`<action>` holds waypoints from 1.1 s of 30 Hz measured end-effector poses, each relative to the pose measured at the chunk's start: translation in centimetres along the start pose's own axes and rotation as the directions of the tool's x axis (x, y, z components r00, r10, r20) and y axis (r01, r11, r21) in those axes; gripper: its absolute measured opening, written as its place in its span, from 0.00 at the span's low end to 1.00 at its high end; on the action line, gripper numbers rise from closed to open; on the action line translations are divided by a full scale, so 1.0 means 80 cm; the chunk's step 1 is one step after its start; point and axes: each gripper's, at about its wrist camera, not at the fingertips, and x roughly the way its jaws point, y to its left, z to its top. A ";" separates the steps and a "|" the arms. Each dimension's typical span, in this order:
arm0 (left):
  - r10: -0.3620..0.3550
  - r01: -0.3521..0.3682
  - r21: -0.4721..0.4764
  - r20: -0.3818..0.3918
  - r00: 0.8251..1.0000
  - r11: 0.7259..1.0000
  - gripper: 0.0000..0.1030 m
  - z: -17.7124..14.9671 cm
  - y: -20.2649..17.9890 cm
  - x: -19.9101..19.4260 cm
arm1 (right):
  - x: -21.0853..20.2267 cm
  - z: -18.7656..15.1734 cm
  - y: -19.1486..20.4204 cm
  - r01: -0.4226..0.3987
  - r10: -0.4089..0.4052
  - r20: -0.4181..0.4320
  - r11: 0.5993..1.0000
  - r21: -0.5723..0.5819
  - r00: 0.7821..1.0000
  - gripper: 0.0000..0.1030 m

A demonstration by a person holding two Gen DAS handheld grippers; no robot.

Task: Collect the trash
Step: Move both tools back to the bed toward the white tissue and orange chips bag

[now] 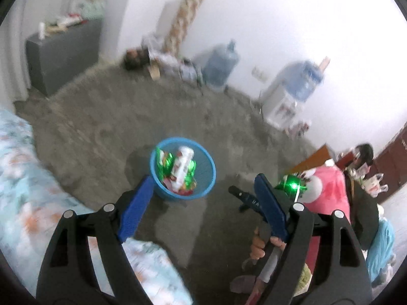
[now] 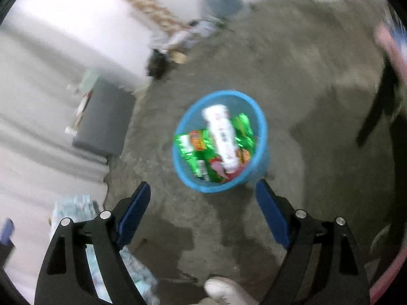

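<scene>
Left wrist: left gripper point(image 1: 203, 185) angled down, jaws wide, above blue basket point(image 1: 206, 158).

Left gripper point(image 1: 202, 188): two black skeletal arms with triangular cut-outs, silver round pivot pins, flat blue pads on the fingers point(image 1: 136, 208). Right gripper point(image 2: 202, 194): same build, black frame, silver pins, blue pads. The person's hand point(image 1: 259, 247) shows a grey sleeve cuff; pink garment behind it.
</scene>
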 end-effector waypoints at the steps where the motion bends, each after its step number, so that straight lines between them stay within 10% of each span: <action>1: 0.004 -0.004 -0.006 0.028 1.000 1.000 0.78 -0.006 0.003 -0.021 | -0.006 -0.005 0.023 -0.003 0.004 0.005 0.999 -0.047 1.000 0.80; 5: 0.102 -0.094 -0.057 0.150 0.983 0.994 0.80 -0.049 0.037 -0.128 | -0.043 -0.041 0.123 -0.041 0.047 0.018 0.966 -0.257 0.999 0.85; 9: 0.302 -0.268 -0.172 0.223 0.927 0.948 0.81 -0.112 0.087 -0.233 | -0.077 -0.102 0.227 -0.086 0.092 -0.009 0.876 -0.476 0.996 0.90; 16: 0.622 -0.495 -0.437 0.216 0.753 0.751 0.81 -0.229 0.158 -0.362 | -0.105 -0.209 0.345 0.152 -0.026 0.172 0.616 -0.773 0.985 0.94; 22: 0.725 -0.539 -0.575 0.146 0.673 0.615 0.82 -0.310 0.194 -0.397 | -0.127 -0.278 0.403 0.012 0.075 0.051 0.447 -0.895 0.996 0.94; 26: 0.743 -0.560 -0.581 0.120 0.659 0.591 0.82 -0.333 0.207 -0.398 | -0.145 -0.294 0.421 -0.127 0.163 -0.061 0.432 -0.893 0.985 0.94; 33: 0.735 -0.567 -0.558 0.117 0.668 0.605 0.82 -0.359 0.226 -0.390 | -0.116 -0.308 0.432 -0.477 0.188 -0.456 0.554 -0.682 0.870 0.94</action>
